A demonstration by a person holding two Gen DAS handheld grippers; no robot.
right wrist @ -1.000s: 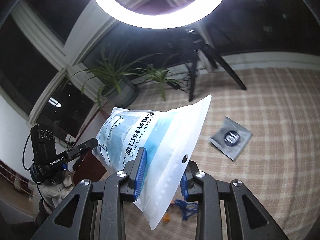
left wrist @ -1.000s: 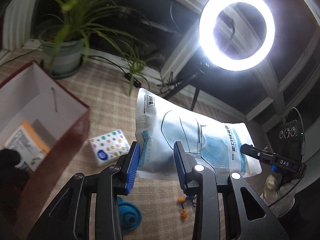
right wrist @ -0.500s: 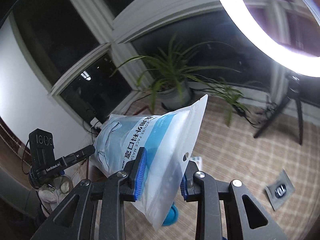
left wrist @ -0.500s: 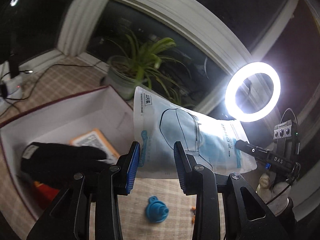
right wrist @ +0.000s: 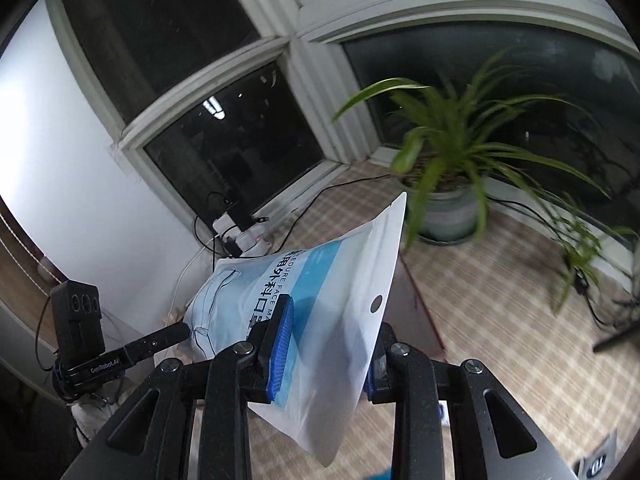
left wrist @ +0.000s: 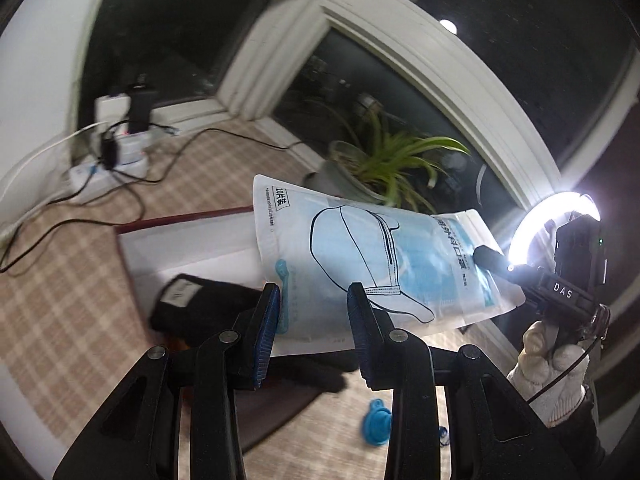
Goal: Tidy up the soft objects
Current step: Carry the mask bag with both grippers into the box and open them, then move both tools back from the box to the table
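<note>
Two grippers: both of mine clamp one flat white-and-blue plastic face-mask pouch (left wrist: pixel 372 264), held in the air between them.
Left of my left gripper: a white power strip (left wrist: pixel 96 176) with black cables on the beige checked mat (left wrist: pixel 60 300), well apart from my fingers.
Just ahead of my left gripper, lower left: an open maroon cardboard box with a white inside (left wrist: pixel 192 248); a black fabric glove (left wrist: pixel 204 312) lies in it, touching my left blue pad in the view.
Left gripper (left wrist: pixel 314 336): shut on the pouch's near long edge, blue pads either side of the plastic.
Below my left gripper: a small blue round plastic piece (left wrist: pixel 376 426) on the mat.
Ahead of my left gripper, beyond the pouch: a green long-leaved plant in a pale pot (left wrist: pixel 384 168).
Right of my left gripper: my white-gloved right hand (left wrist: pixel 554 364) and a glowing white ring light (left wrist: pixel 532 228).
Right gripper (right wrist: pixel 326 354): closed on the pouch's end with the hang hole; the pouch tilts up away from me.
Left of my right gripper: my other gripper's black finger touching the pouch's far end.
</note>
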